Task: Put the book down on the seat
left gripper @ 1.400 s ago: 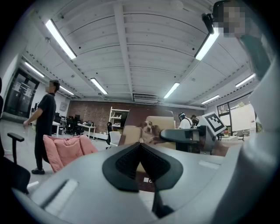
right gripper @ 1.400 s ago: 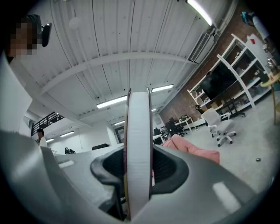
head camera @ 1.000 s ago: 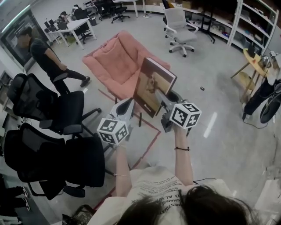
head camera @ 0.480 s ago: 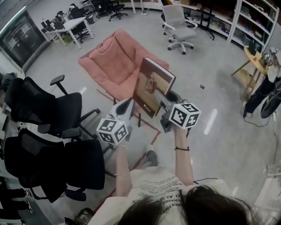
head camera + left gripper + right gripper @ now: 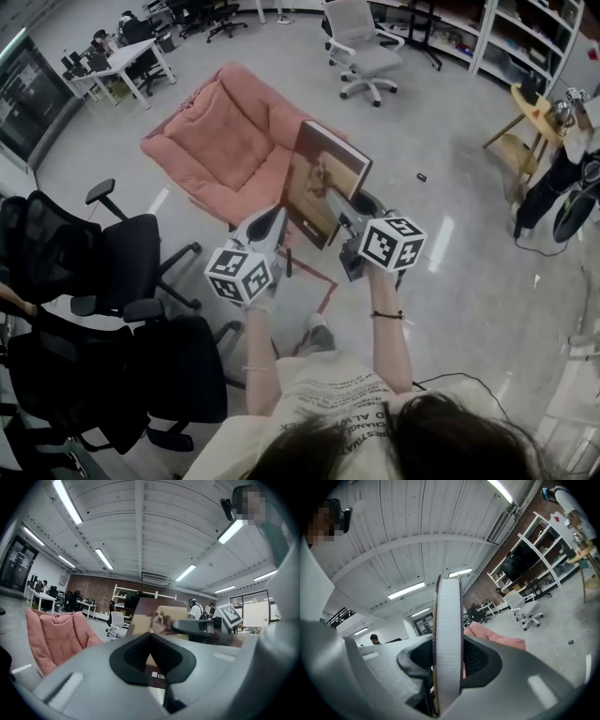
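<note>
Pink seat (image 5: 225,141) is drawing closer, so set-down is nearing. Right gripper (image 5: 341,206) is clamping the upright book (image 5: 323,178); left gripper (image 5: 275,217) is riding closed, empty.

Book (image 5: 323,186): large closed hardcover with a brown cover bearing a dog photograph and a white page block. It is held upright on edge in the air, clamped near its lower part by the right gripper (image 5: 339,208). Seat (image 5: 225,141): pink padded chair on the floor, just beyond the book and not touching it.
</note>
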A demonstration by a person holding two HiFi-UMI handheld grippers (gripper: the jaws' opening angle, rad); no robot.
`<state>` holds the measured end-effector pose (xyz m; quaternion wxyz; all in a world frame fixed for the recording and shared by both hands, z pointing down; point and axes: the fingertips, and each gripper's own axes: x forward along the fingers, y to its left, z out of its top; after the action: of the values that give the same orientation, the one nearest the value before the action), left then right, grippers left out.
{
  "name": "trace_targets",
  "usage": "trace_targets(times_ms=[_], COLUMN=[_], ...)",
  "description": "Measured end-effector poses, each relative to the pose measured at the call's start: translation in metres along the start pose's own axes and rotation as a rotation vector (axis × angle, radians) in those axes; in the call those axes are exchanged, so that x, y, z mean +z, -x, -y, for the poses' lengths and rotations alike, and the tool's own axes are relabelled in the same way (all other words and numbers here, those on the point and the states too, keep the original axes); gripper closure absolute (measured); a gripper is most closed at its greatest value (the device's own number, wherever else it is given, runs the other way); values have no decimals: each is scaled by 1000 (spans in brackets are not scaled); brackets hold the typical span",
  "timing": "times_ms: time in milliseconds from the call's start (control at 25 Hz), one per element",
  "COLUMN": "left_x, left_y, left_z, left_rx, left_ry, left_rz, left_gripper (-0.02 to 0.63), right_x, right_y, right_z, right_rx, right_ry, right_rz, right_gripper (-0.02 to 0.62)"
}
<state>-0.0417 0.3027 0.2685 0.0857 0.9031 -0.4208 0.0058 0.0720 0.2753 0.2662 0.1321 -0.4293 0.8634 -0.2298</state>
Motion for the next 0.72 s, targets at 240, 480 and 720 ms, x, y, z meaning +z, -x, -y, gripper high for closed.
trace_targets(times_ms=[240, 480, 720], left_x=[2, 12, 19], left_y=[-47, -79, -104], left_z=[-28, -61, -87], left_rx=[-38, -66, -83], left_ry=[7, 5, -15], left_rz=[-14, -12, 35], left_gripper=[609, 607, 607], right_x=[10, 21, 19], right_y=[-32, -67, -89], right_z=[37, 56, 72], right_rx=[-43, -78, -94], right_ry=[-6, -5, 0], right_rz=[-1, 12, 31], right_gripper=[448, 448, 448])
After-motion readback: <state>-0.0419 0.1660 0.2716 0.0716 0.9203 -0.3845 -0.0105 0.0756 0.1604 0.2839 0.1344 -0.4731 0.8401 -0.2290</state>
